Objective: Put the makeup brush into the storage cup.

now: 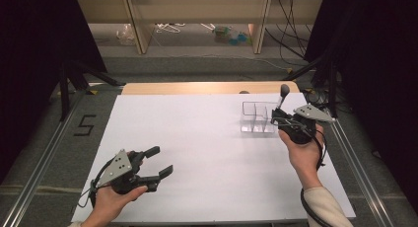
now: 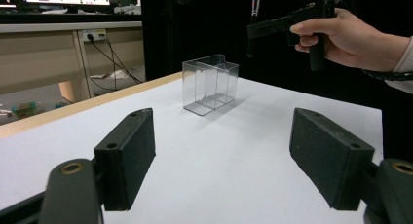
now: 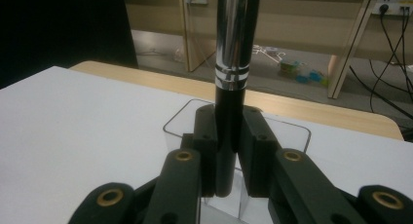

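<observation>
gripper (image 3: 228, 151) clamps brush (image 3: 233, 87) upright

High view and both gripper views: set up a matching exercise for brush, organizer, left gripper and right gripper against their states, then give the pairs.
1 brush
2 organizer
3 left gripper
4 right gripper

a jaws wide apart, nothing between them
b clear, standing on the white table
c upright, clamped by its black handle
d closed, held above the organizer

Pairs: 1-c, 2-b, 3-a, 4-d
</observation>
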`<state>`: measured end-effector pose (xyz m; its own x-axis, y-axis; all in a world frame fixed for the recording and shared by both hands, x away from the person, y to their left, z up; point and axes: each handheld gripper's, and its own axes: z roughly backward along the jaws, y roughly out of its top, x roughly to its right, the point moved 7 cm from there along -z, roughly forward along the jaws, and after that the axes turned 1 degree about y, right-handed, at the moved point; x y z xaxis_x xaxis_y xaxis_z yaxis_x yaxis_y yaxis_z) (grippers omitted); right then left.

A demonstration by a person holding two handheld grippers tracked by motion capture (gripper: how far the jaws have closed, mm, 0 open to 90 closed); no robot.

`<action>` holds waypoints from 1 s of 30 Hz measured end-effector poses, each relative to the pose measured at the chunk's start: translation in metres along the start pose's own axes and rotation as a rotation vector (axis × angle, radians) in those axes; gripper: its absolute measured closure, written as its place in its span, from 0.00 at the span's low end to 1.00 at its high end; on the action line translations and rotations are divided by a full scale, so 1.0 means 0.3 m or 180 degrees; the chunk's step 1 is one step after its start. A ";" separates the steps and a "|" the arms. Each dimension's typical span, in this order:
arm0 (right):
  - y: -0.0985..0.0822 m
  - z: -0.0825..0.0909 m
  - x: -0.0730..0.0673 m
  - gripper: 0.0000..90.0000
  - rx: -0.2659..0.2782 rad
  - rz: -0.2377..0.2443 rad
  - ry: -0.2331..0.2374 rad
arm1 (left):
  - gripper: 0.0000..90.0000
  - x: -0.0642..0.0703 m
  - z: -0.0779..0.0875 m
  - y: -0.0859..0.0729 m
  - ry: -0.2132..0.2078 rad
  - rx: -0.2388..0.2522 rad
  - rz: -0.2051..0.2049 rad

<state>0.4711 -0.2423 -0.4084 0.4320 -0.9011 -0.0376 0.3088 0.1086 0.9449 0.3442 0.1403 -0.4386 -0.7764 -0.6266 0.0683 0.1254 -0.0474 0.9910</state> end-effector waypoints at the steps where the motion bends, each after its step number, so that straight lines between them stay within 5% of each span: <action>1: 0.000 0.000 0.001 0.88 -0.0006 0.0008 -0.0002 | 0.28 -0.001 0.000 0.000 0.0000 0.0000 -0.0012; 30: 0.017 -0.027 0.026 0.88 0.0012 0.0033 -0.0069 | 0.28 -0.003 -0.002 -0.002 -0.0007 0.0002 -0.0012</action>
<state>0.4830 -0.2453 -0.4064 0.4167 -0.9088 -0.0207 0.3011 0.1166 0.9464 0.3451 0.1404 -0.4392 -0.7782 -0.6247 0.0647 0.1220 -0.0493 0.9913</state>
